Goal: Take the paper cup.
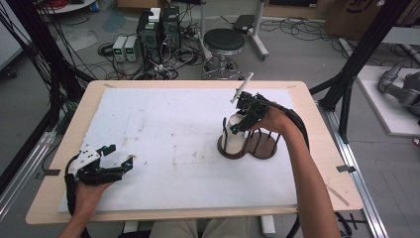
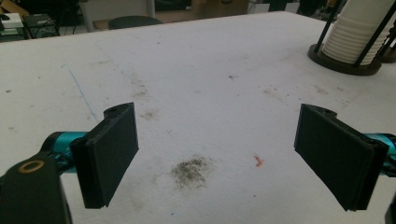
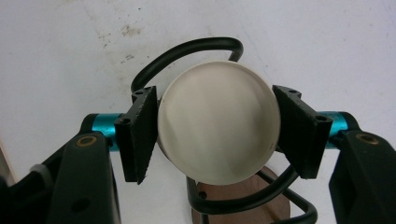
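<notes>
A stack of upside-down white cups stands in a black wire holder with a dark wooden base right of the board's middle. My right gripper comes down on the stack from above. In the right gripper view its two pads press against opposite sides of the top cup, whose round base faces the camera. My left gripper rests low at the board's front left, open, with nothing between its pads. The left gripper view has the cup stack far off at the upper right.
The white foam board covers most of the wooden table and carries grey smudges. The holder's second ring is beside the stack. Behind the table stand a black stool and computer boxes among cables. A black frame post rises at right.
</notes>
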Demonstrator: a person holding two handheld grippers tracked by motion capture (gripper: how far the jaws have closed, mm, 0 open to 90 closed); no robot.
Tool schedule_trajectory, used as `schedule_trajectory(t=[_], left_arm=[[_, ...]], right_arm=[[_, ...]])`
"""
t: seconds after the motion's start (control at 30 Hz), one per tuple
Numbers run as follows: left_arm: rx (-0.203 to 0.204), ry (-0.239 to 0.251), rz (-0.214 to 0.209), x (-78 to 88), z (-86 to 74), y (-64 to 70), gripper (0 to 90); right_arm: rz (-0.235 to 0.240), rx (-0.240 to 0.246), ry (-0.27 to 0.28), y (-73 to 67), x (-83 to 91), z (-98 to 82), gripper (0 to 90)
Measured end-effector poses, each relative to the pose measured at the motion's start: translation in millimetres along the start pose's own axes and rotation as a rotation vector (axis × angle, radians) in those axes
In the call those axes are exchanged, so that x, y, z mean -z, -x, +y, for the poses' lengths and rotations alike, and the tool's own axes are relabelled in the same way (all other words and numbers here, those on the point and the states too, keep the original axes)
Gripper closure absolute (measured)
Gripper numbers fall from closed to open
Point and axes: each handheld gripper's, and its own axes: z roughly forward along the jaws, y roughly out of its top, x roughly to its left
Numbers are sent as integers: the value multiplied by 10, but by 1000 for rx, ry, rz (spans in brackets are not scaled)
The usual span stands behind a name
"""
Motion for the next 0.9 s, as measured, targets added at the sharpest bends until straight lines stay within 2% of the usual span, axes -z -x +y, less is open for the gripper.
schedule_trajectory(t=[0.57, 0.9], left_arm=[[0, 0, -1, 1, 0, 0, 136], [0, 1, -1, 0, 0, 0, 136]], right_arm=[[1, 5, 29, 0, 234, 80, 366], [-25, 14, 30, -16, 444, 156, 368]])
